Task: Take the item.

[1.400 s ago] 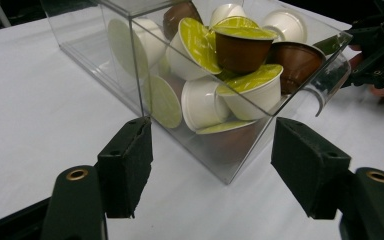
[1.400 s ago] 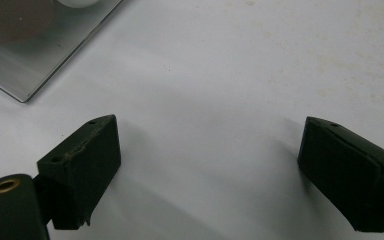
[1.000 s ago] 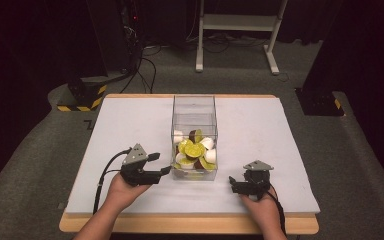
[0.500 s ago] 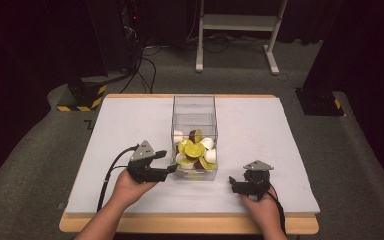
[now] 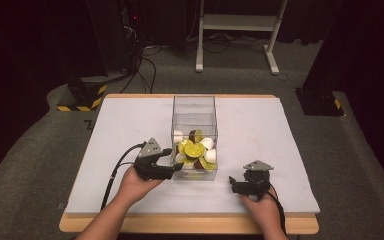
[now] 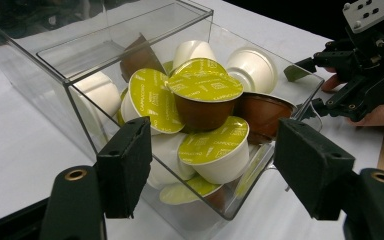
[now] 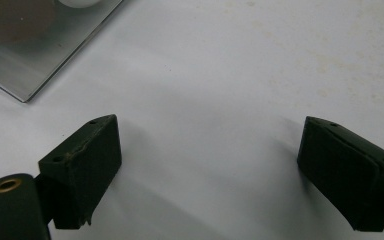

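Nothing's out yet as far as I can judge: your left gripper (image 6: 212, 175), jaws wide, faces the clear box (image 5: 194, 137) of coffee pods (image 6: 207, 97) mid-worktop (image 5: 290, 130), right gripper (image 5: 240, 186) wide and empty beside it.

Both grippers were black, the left gripper (image 5: 176, 161) and right gripper (image 5: 234, 183) each topped by a grey three-cornered plate and trailing a black cable. Brass-coloured screws sat beside the flat, blocky fingers (image 6: 127, 165). Forearms were unsleeved.
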Demonstrator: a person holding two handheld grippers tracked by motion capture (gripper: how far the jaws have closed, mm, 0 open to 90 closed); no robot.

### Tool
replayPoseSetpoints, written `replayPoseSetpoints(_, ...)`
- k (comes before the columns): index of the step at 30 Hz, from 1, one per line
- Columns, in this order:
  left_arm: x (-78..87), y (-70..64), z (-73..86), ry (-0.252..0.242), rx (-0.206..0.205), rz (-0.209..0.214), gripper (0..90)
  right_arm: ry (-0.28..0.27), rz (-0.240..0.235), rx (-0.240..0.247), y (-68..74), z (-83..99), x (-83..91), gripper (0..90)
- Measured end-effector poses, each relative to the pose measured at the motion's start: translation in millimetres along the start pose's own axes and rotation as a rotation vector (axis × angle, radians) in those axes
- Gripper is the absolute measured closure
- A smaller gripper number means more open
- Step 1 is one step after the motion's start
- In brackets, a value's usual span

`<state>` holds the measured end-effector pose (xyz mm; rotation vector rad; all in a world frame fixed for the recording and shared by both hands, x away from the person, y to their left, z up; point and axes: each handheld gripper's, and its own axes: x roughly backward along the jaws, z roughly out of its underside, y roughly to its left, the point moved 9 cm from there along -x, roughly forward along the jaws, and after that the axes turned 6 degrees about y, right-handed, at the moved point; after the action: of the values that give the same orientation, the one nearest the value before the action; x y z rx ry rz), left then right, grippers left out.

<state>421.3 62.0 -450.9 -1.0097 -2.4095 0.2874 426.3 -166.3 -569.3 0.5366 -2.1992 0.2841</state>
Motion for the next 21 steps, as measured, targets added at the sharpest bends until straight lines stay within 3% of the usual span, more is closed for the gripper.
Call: replayPoseSetpoints(21, -25.7, -10.1, -8.8, 0.030, -0.036, 0.000, 32.1, 0.000, -0.001, 0.001, 0.1, 0.0, 0.1, 10.6)
